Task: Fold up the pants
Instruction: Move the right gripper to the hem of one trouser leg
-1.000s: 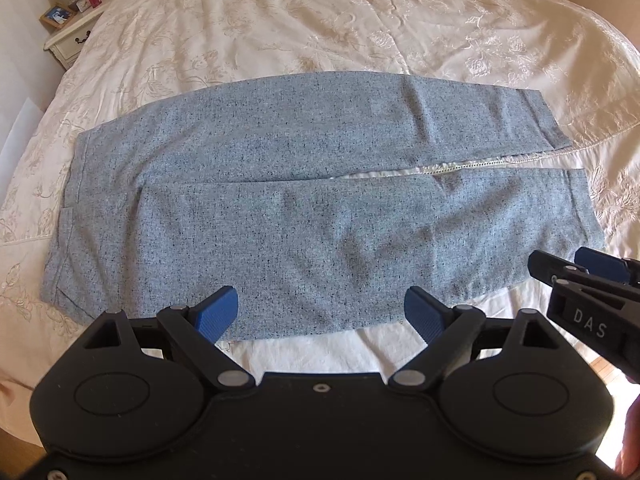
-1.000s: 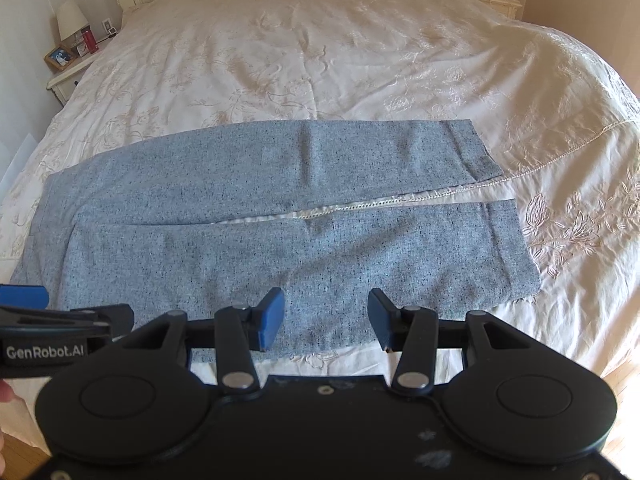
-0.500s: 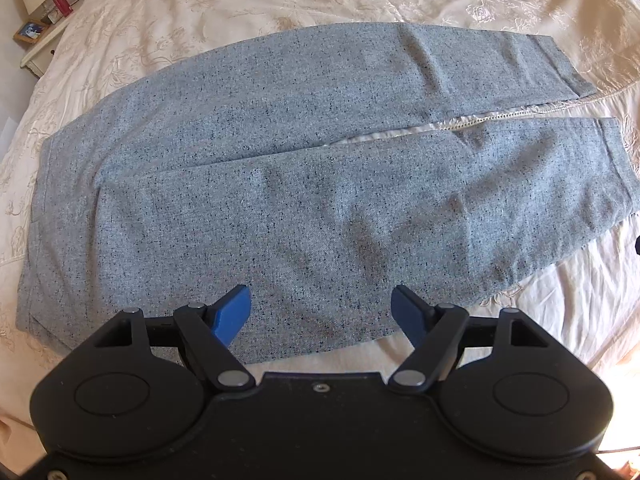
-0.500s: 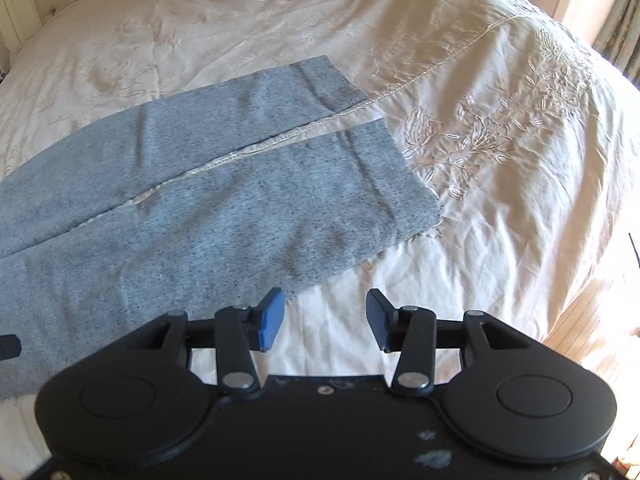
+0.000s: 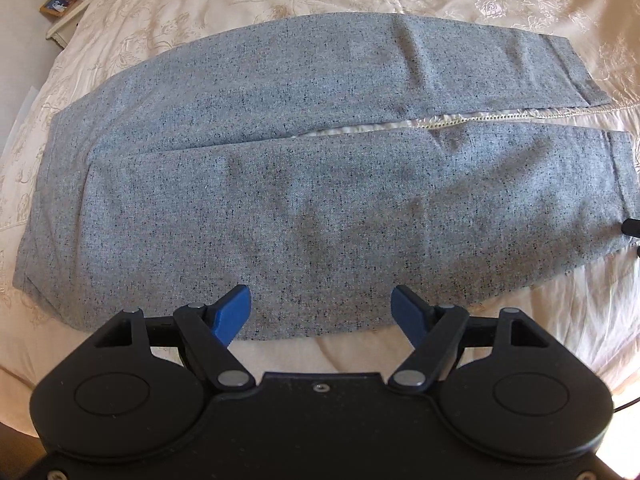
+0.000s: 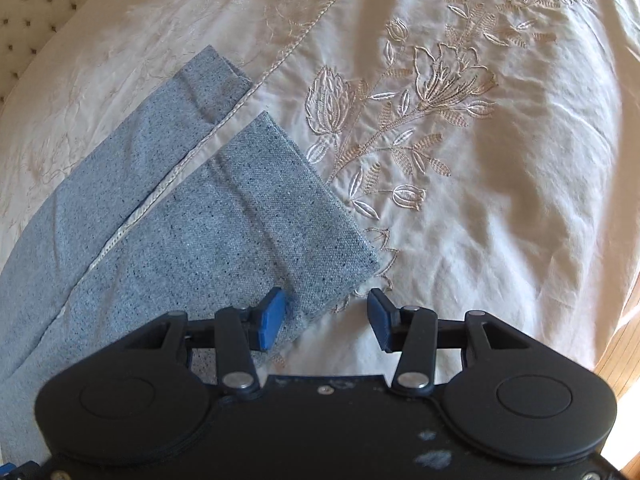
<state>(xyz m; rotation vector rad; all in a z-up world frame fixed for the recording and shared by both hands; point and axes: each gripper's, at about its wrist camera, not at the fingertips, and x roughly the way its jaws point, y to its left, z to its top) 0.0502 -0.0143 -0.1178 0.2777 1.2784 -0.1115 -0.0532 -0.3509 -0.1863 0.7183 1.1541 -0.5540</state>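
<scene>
Grey pants (image 5: 304,184) flat on bedspread (image 6: 500,160), 2 legs apart | right gripper (image 6: 326,316) swung to near-leg hem corner, fingers spread, empty | left gripper (image 5: 322,312) closer over near edge, released | grasps look imminent

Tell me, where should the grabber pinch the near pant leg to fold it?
Probably at the hem corner of the near leg of the grey pants, coming from the bed's near edge. That corner lies flat and free on the bedspread, right before the open right gripper. The left gripper could pinch the same near edge.
</scene>
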